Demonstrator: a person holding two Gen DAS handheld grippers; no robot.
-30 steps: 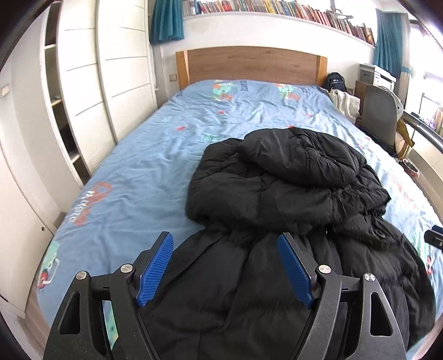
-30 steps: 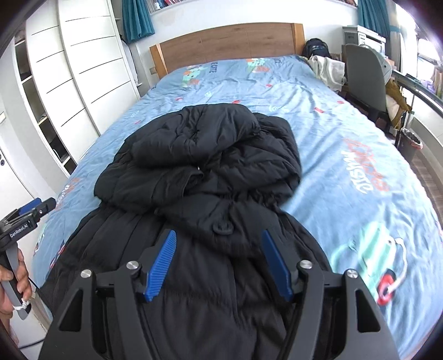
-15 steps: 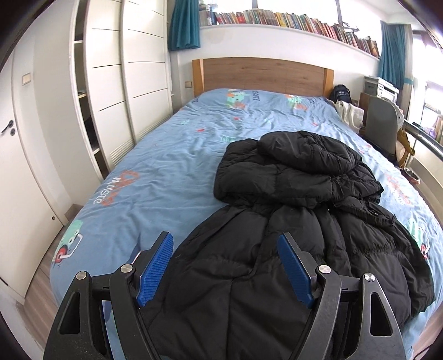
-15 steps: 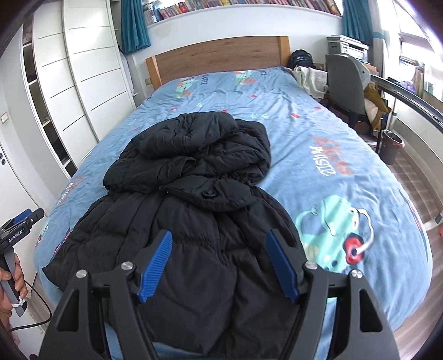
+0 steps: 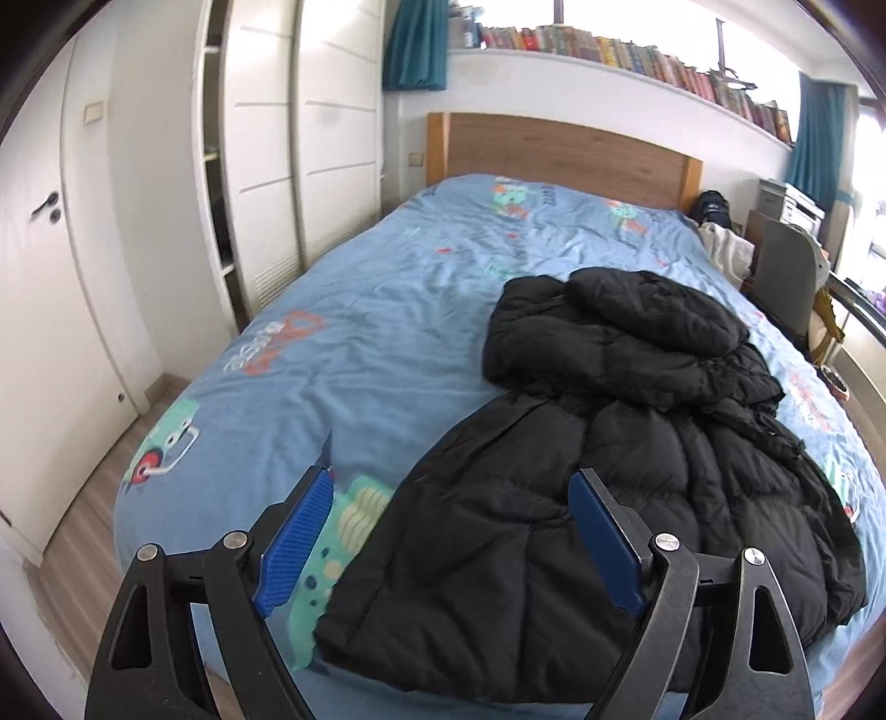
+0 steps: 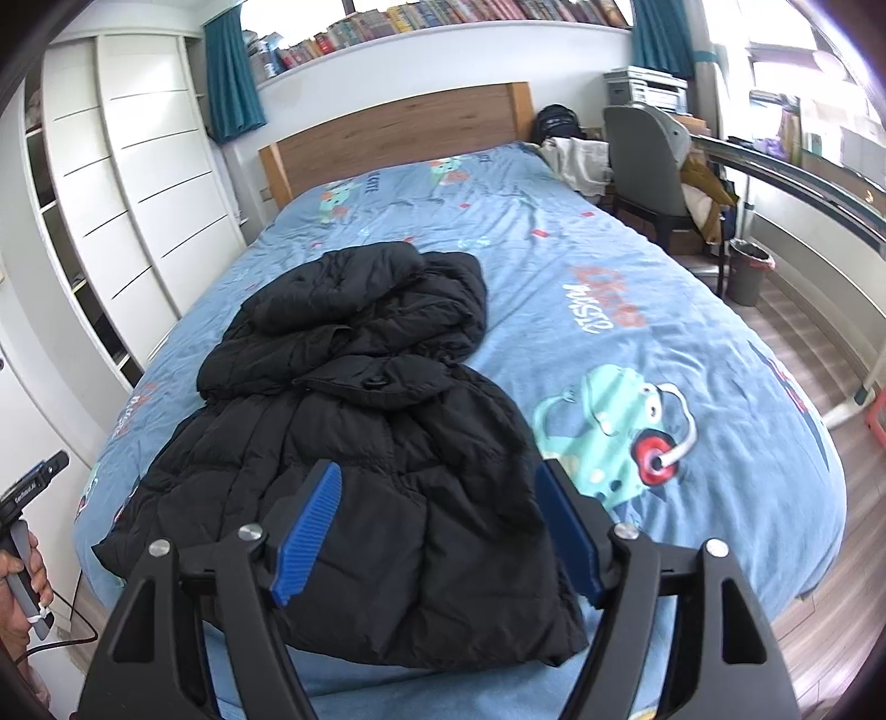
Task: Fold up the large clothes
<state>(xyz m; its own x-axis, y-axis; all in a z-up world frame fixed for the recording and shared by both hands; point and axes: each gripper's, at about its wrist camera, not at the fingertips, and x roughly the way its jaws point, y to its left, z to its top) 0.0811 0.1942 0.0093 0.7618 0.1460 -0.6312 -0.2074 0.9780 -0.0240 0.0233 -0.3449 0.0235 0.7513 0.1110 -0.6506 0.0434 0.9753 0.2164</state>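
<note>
Both cameras sit at the foot of the bed, each looking down its own blue-padded fingers toward the wooden headboard. The left wrist view stands off toward the wardrobe side, with the black puffer coat lying to its right. The right wrist view faces the coat more squarely and takes in the desk chair. They share coat, bedspread, headboard and bookshelf.

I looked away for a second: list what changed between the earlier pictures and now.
Both grippers pulled back from the black puffer coat toward the foot of the bed, so more floor shows. The left gripper and right gripper are opening, nothing between their pads. The coat lies as before, unheld.
</note>
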